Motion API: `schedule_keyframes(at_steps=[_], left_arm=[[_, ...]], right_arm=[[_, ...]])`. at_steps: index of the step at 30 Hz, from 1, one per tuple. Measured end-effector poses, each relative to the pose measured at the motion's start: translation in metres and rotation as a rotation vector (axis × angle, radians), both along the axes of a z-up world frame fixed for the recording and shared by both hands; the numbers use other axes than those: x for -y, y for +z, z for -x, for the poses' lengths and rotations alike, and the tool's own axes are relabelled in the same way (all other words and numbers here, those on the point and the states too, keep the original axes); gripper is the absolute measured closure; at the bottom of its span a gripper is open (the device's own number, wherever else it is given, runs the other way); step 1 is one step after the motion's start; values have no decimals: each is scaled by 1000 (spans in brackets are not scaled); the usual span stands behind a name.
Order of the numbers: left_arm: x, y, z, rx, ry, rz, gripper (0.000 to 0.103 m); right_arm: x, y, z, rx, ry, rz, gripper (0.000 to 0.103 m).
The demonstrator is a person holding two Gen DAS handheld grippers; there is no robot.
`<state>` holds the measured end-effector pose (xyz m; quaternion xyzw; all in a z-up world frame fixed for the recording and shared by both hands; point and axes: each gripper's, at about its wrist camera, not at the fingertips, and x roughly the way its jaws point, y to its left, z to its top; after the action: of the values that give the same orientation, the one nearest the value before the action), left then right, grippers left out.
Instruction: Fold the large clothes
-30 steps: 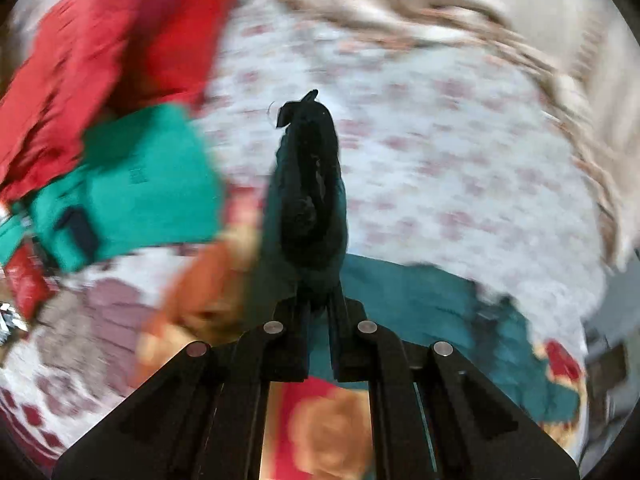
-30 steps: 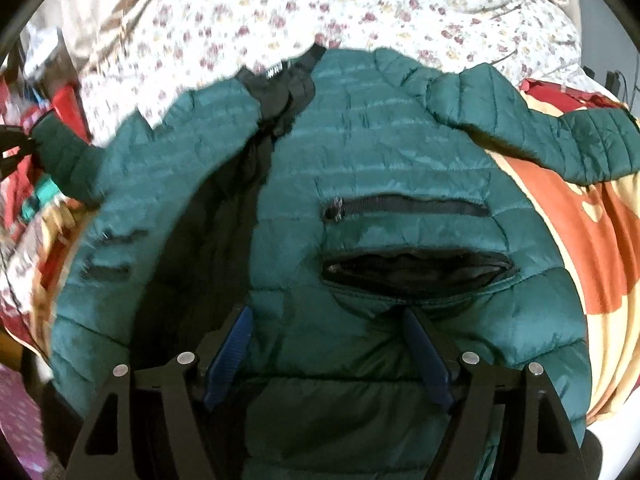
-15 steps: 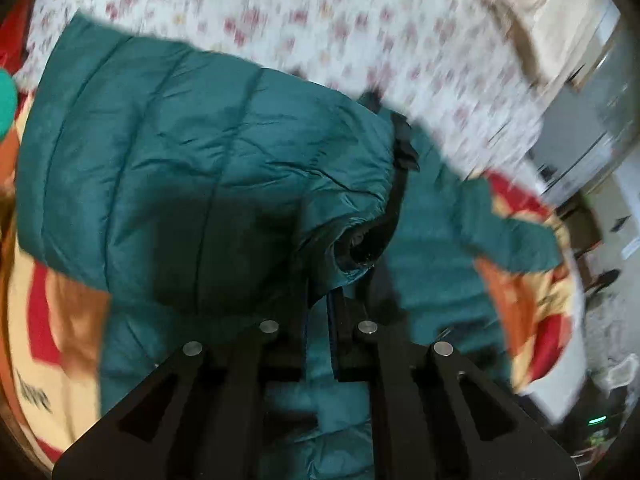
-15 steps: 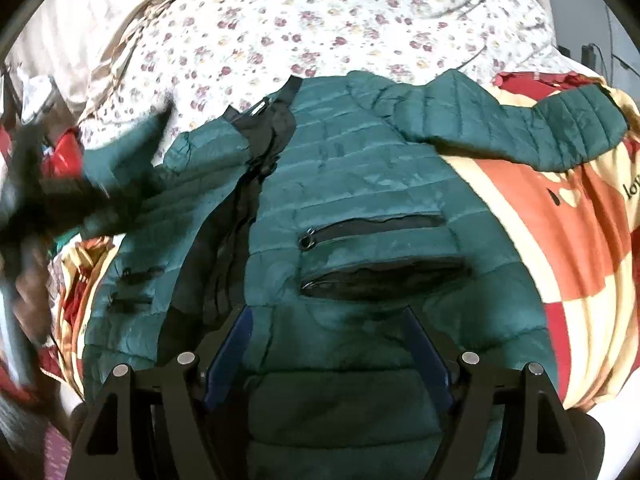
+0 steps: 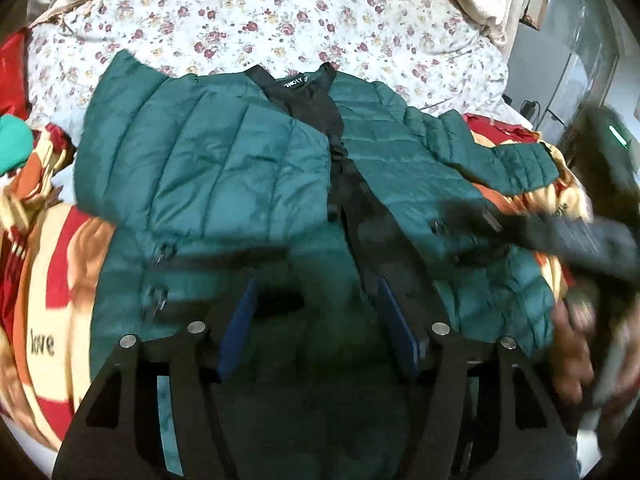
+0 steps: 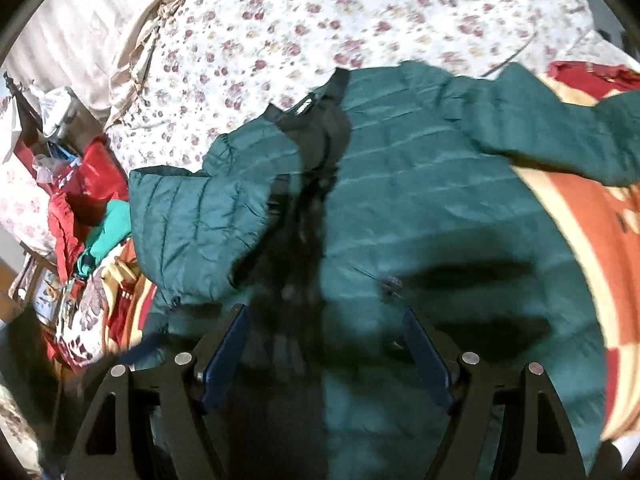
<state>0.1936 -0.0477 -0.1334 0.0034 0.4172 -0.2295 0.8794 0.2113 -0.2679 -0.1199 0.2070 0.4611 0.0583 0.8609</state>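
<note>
Red clothes: a heap of crumpled red fabric point(image 6: 86, 184) lies at the far left edge of the bed, with a bright turquoise garment point(image 6: 110, 230) just beside it on the near side.
Blanket: a thick blanket printed in red, orange and cream blocks point(image 5: 52, 320) covers the near part of the bed, showing on both the left and right of the jacket.
Sheet: a white sheet with small dark-red flowers point(image 5: 256, 20) spreads across the far half of the bed.
Jacket: the dark green quilted puffer jacket with black collar and lining point(image 5: 224, 176) lies front-up across blanket and sheet, collar toward the far side.
Left sleeve: it is folded in over the left chest panel, lying flat on the body.
Right sleeve: it stretches out to the right over the blanket, unfolded.
My left claw: my left gripper point(image 5: 320, 328) hovers over the jacket's near hem; its jaws have just been opening and now stand apart, blue pads clear of the cloth, with nothing held.
My right claw: my right gripper point(image 6: 328, 356) hangs above the middle of the jacket front, jaws spread wide, gripping nothing; only green fabric shows below the gap.
Right hand: my hand point(image 5: 568, 360) around the right tool's handle shows blurred at the near right of the left view.
</note>
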Motion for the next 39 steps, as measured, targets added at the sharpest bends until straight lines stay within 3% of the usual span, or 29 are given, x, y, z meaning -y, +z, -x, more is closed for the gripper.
schedule_keyframes(at_steps=[5, 10, 11, 12, 14, 15, 17, 19, 21, 26, 29, 32, 39], left_arm=[[-35, -10, 13, -16, 90, 28, 40], [-63, -16, 7, -24, 181, 70, 40], [-69, -17, 7, -19, 204, 71, 40], [-72, -17, 6, -17, 217, 71, 40], [-79, -18, 6, -10, 237, 71, 40], [-82, -19, 6, -7, 247, 68, 40], [-85, -21, 6, -5, 261, 65, 40], [-86, -22, 6, -5, 269, 66, 40], [-84, -22, 8, 1, 267, 60, 40], [-76, -23, 9, 18, 253, 33, 40], [-71, -27, 7, 13, 247, 22, 40], [-66, -32, 5, 7, 239, 3, 40], [-58, -40, 1, 4, 240, -31, 40]], right_arm=[[-31, -5, -48, -19, 57, -43, 27], [-58, -31, -110, -83, 40, 11, 27], [-59, -35, -117, -99, 41, 12, 31], [-66, -41, -128, -122, 45, 27, 51], [-76, -41, -137, -141, 85, 58, 67], [-78, -37, -138, -134, 95, 82, 85], [-73, -24, -137, -107, 110, 74, 97], [-59, -8, -136, -73, 90, 72, 97], [-41, 17, -136, -19, 47, 132, 98], [11, 42, -150, -7, -85, 272, 98], [37, 32, -165, -60, -141, 331, 98], [61, 1, -178, -145, -187, 384, 98], [82, -62, -188, -236, -234, 319, 96]])
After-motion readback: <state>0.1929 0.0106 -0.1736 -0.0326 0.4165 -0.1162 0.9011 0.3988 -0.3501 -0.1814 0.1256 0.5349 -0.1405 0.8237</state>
